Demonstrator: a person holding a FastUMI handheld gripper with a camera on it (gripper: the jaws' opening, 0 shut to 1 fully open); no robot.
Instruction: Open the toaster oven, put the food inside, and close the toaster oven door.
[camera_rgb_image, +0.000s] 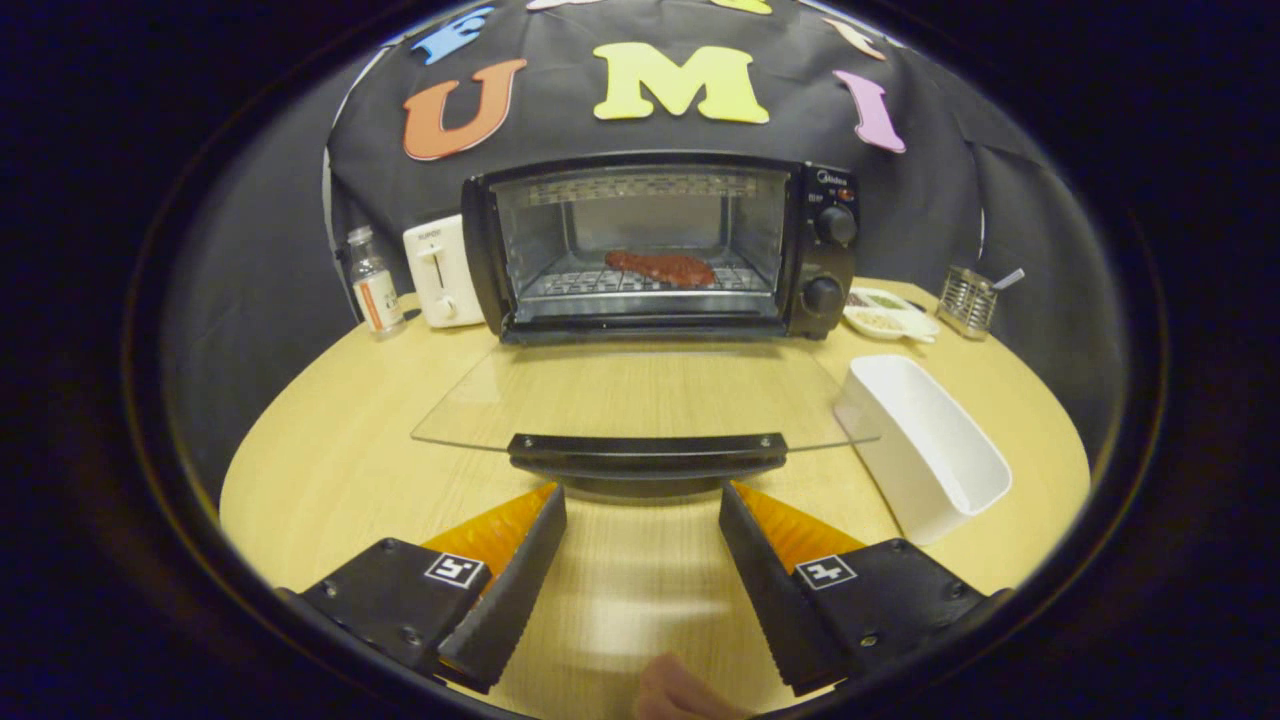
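A black toaster oven (660, 245) stands at the back of the round wooden table (330, 460). Its glass door (640, 395) is folded down flat toward me, with the dark handle (648, 455) at its near edge. A reddish-brown piece of food (660, 267) lies on the wire rack inside the oven. My gripper (642, 500) is open, its fingertips just short of the door handle and a little below it. Nothing is between the fingers.
An empty white rectangular tray (925, 445) lies right of the open door. Behind it are a small white dish (890, 312) and a wire holder (968, 298). A white toaster (440, 270) and a small bottle (375, 282) stand left of the oven. A fingertip (680, 695) shows beneath the gripper.
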